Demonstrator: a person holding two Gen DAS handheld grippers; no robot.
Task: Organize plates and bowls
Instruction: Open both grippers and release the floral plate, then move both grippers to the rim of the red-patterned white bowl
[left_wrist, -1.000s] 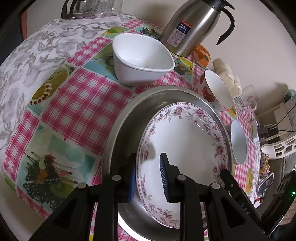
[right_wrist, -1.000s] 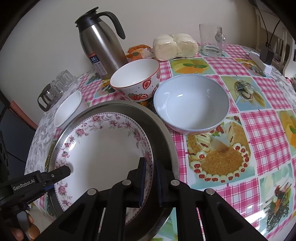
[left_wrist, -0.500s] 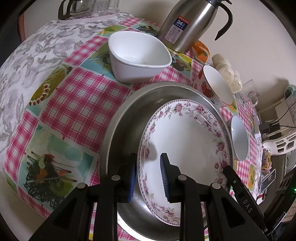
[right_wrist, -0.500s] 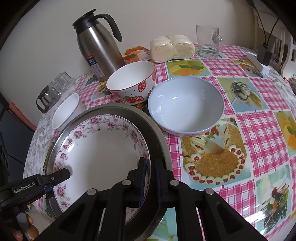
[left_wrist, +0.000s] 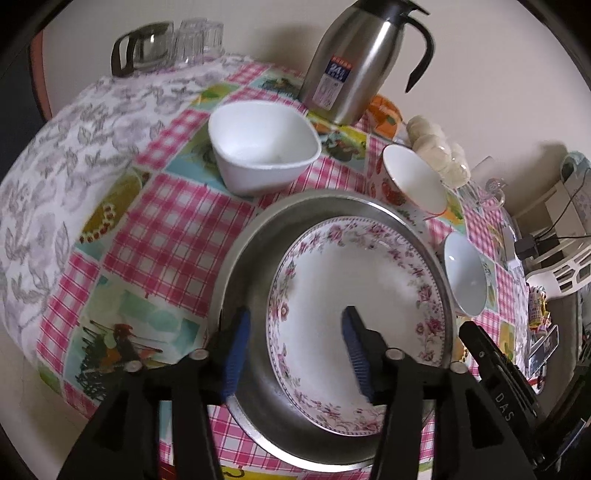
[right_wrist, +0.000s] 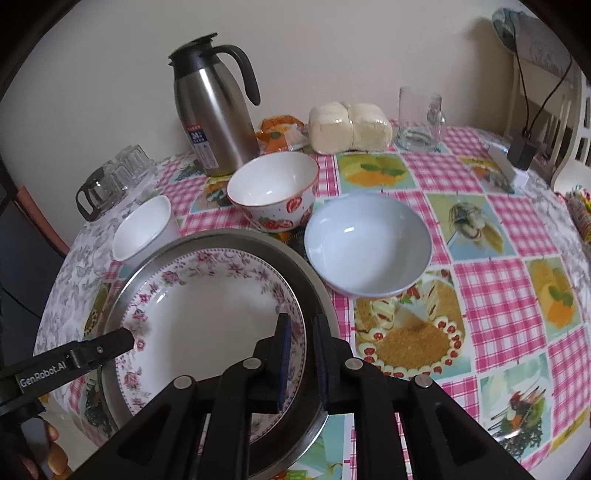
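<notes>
A floral-rimmed plate (left_wrist: 354, 277) lies inside a round steel pan (left_wrist: 240, 258) on the checked tablecloth. My left gripper (left_wrist: 295, 350) hangs over the plate's left rim. Its jaws are opening, and the rim sits loose between the blue pads without touching them. In the right wrist view my right gripper (right_wrist: 303, 350) straddles the right rim of the plate (right_wrist: 207, 302). Its jaws are opening too, with a small gap on each side of the rim. Around the pan (right_wrist: 295, 266) stand a white square bowl (left_wrist: 264, 155), a strawberry-patterned bowl (right_wrist: 273, 188) and a pale blue bowl (right_wrist: 367, 243).
A steel thermos jug (right_wrist: 214, 110) stands at the back by the wall, with wrapped buns (right_wrist: 351, 127) and a glass mug (right_wrist: 419, 118) to its right. Glass cups and a glass pot (left_wrist: 166, 48) sit at the far left edge. A chair with cables (right_wrist: 535, 122) stands at the right.
Both grippers have let go of the plate's rim: the left jaws spread wide, the right ones a little. Both have drawn up and back, and the plate stays in the pan.
</notes>
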